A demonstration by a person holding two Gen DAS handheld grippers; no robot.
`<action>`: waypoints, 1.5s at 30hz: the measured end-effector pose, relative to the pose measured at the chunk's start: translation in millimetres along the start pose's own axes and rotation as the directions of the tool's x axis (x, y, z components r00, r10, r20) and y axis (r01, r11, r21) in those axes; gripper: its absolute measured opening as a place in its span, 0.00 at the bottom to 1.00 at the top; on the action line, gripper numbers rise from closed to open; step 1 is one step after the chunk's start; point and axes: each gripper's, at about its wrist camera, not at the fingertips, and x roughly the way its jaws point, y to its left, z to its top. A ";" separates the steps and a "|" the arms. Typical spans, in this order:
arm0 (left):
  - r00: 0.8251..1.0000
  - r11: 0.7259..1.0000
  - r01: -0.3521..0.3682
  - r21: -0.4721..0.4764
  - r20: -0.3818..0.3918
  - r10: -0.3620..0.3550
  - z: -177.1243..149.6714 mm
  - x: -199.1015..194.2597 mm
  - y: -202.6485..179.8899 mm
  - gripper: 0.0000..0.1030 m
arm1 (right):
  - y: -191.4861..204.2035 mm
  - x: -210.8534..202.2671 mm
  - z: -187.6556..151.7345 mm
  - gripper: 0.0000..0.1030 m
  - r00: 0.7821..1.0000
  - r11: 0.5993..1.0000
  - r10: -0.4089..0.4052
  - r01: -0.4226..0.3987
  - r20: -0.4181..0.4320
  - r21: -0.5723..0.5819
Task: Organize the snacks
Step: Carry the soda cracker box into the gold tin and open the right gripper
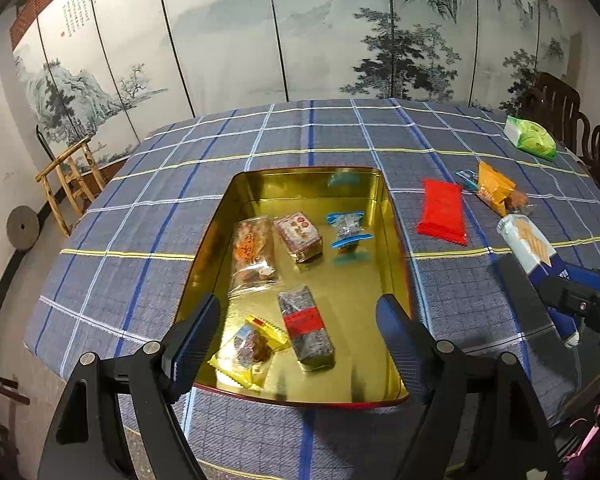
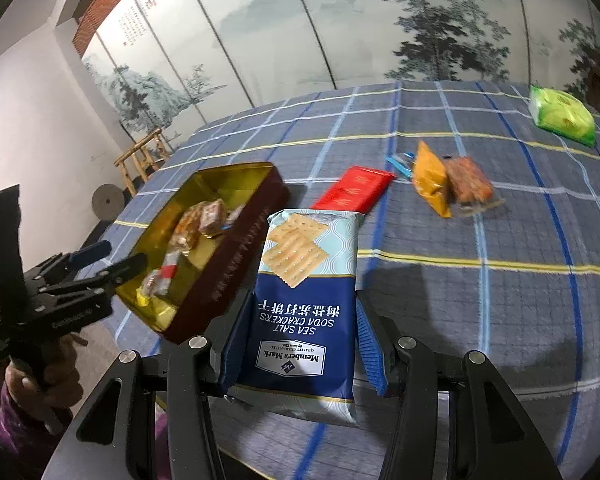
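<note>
Now: blue plaid tablecloth; gold rectangular tin on it, small wrapped snacks inside. Blue-and-white soda cracker packet pinched in right gripper, long axis along fingers, pointing away, above cloth beside tin. Left gripper spread wide, empty, over tin's near end.

A gold-lined tin with dark red outer walls sits open on the checked cloth. 5 wrapped snacks lie flat inside it: a clear bag of orange pieces, a small reddish pack, a blue-ended sweet, a dark bar with a red band and a yellow-edged packet. A blue and pale cracker pack is held off the cloth just right of the tin. Further right lie a red packet, an orange packet and, well apart, a green pack.
</note>
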 end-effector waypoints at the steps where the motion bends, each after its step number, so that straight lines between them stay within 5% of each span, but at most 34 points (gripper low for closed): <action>1: 1.000 1.000 -0.001 -0.001 0.000 0.001 -0.8 -0.1 1.1 0.75 | 5.0 0.5 0.6 0.49 1.000 1.000 0.005 -0.005 0.000 -0.007; 29: 0.998 0.990 -0.017 -0.141 -0.069 0.007 -19.0 15.7 67.3 0.79 | 108.6 87.1 43.7 0.49 0.983 0.979 0.147 -0.161 -0.115 -0.125; 45: 0.997 0.989 -0.031 -0.142 -0.078 0.020 -18.9 21.7 73.9 0.81 | 111.7 129.1 43.8 0.49 0.977 0.982 0.122 -0.144 -0.172 -0.121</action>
